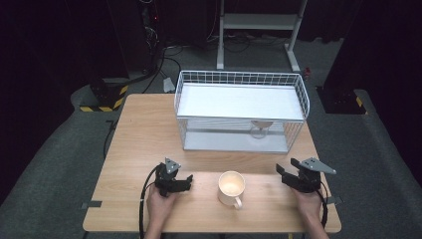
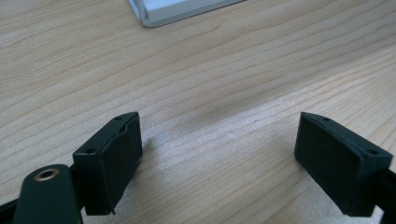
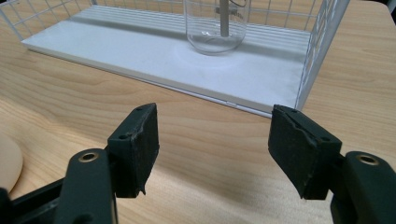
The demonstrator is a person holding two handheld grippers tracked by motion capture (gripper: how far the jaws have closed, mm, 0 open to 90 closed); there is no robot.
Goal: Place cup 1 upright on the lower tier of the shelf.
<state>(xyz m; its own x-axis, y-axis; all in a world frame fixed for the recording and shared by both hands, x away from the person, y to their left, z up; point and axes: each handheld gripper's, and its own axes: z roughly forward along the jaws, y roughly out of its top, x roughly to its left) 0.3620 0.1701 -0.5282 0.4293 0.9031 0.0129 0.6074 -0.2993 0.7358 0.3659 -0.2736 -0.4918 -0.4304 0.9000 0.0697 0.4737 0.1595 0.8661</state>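
A cream mug (image 1: pixel 231 188) stands upright near the table's front edge, its handle toward the person. My left gripper (image 1: pixel 187 182) rests on the wood a short way left of the mug, and its jaws point at it. In the left gripper view that gripper (image 2: pixel 219 126) is open over bare wood. My right gripper (image 1: pixel 284 176) lies to the right of the mug, open, with nothing between its jaws (image 3: pixel 214 116). The mug's rim (image 3: pixel 7 158) shows at the left edge of the right gripper view. A clear glass (image 3: pixel 215 28) stands on the white base of the rack.
A white wire rack (image 1: pixel 241 79) with an upper shelf and a lower base plate (image 3: pixel 140 51) takes up the back half of the wooden table (image 1: pixel 144 134). The glass (image 1: pixel 261 128) sits under the shelf at the right. A corner of the rack base (image 2: pixel 177 9) lies ahead of the left gripper.
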